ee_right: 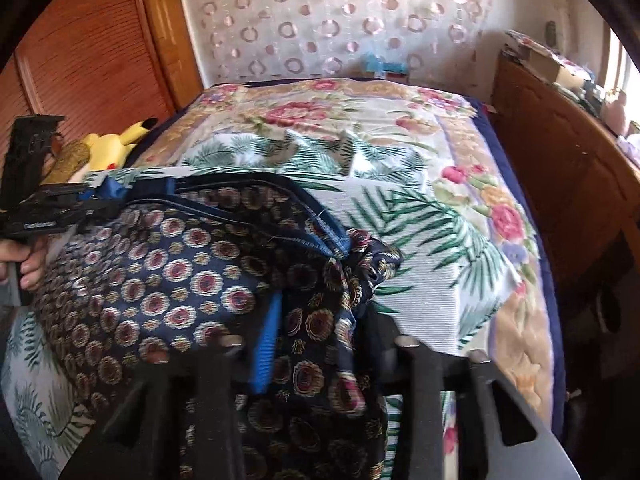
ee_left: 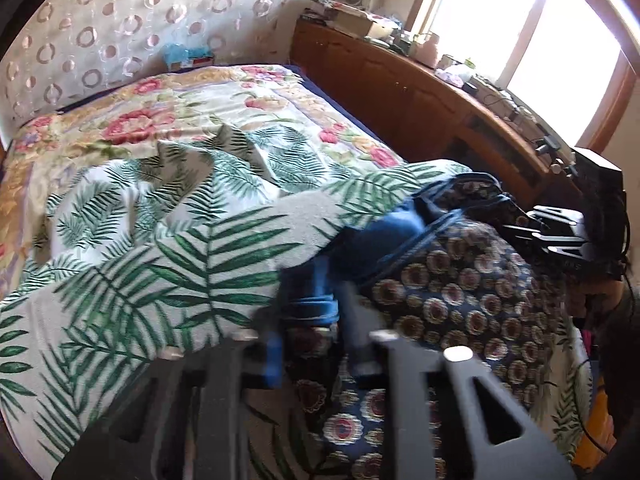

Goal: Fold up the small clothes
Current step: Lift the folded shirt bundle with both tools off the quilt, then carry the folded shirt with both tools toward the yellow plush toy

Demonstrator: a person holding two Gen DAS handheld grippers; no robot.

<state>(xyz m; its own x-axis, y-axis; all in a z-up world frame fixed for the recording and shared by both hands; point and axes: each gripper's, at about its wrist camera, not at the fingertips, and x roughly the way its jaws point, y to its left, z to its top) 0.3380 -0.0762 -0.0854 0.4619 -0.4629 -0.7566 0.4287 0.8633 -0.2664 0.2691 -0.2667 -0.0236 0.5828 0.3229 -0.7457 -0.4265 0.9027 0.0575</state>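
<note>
My left hand-held gripper (ee_left: 312, 332): pinching the blue-trimmed edge of the navy garment printed with round red-and-gold medallions (ee_left: 460, 296); cloth is bunched between my fingers, though the view is blurred with motion

My right hand-held gripper (ee_right: 320, 344): pressed onto a gathered corner of the same garment (ee_right: 168, 280); a fold of the silky cloth and a strip of blue trim run down between the fingers

Garment, where it is: lifted off the bed and stretched between my two hands; in the right wrist view it spans from my fingers leftward to the other hand-held gripper (ee_right: 60, 204) at the frame's left edge; in the left wrist view it runs rightward to the other one (ee_left: 560, 236)

Long axis: I judge it runs hand to hand, roughly across the bed; each hand holds one end, so neither is nearer

Below it: a white cloth printed with green palm fronds (ee_left: 168, 240) lies rumpled over the flowered bedspread in pink and cream (ee_left: 132, 120)

Coming move, my judgement: bring the two held ends together, or lay the span flat on the frond cloth, keeping the trim edge aligned

Risk: the fabric looks slippery and could slide from a pinch

Further out: a yellow plush toy (ee_right: 112, 144) at the bed's left edge; a wooden cabinet along the window side (ee_left: 400, 88)
</note>
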